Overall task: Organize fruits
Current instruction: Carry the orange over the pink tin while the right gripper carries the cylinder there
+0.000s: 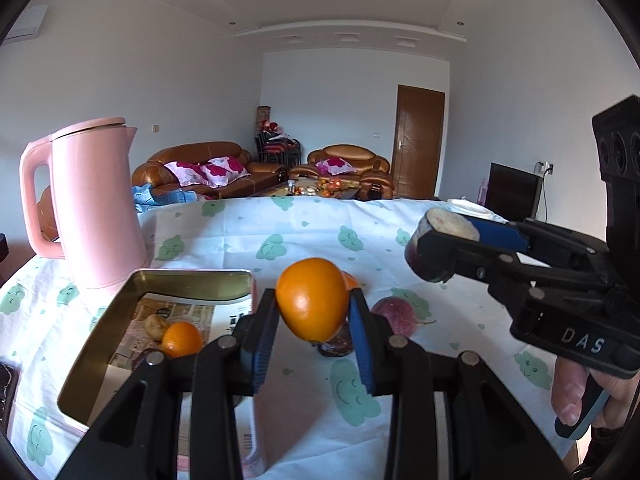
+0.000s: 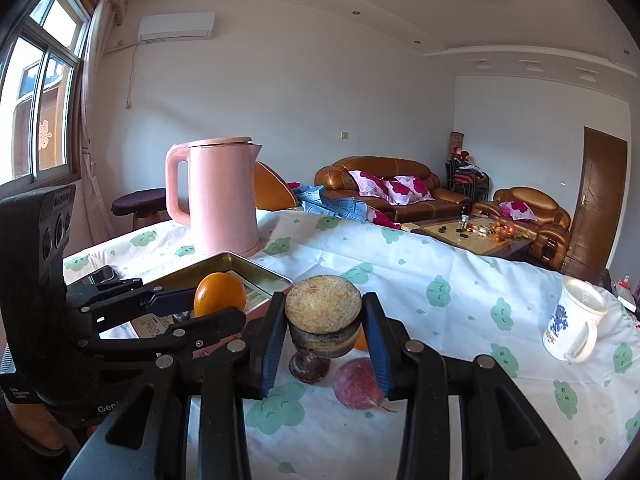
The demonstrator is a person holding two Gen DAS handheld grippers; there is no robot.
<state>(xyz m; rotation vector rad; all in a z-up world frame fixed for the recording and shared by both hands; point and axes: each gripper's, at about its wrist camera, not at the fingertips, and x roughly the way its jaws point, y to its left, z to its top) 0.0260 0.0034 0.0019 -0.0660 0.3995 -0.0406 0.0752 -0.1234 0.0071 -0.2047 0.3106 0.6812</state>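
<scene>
We see the pink kettle (image 1: pixel 96 204) standing just behind the tin tray (image 1: pixel 120 312) on the worktop (image 1: pixel 280 232). Inside the tray lie a small orange (image 1: pixel 182 339) and a brown lumpy fruit (image 1: pixel 157 326), touching each other. Just right of the tray, our left tool (image 1: pixel 314 314) squeezes a big orange (image 1: pixel 312 305) up off the cloth. Below that orange stands a dark round piece (image 2: pixel 310 366), with a reddish fruit (image 2: pixel 356 384) right of it and another orange (image 2: pixel 361 342) peeking out behind. Our right tool (image 2: pixel 324 324) grips a dark cut fruit (image 2: pixel 323 320) with its pale flat face up. Far right of the tray stands a white mug (image 2: pixel 576 322).
</scene>
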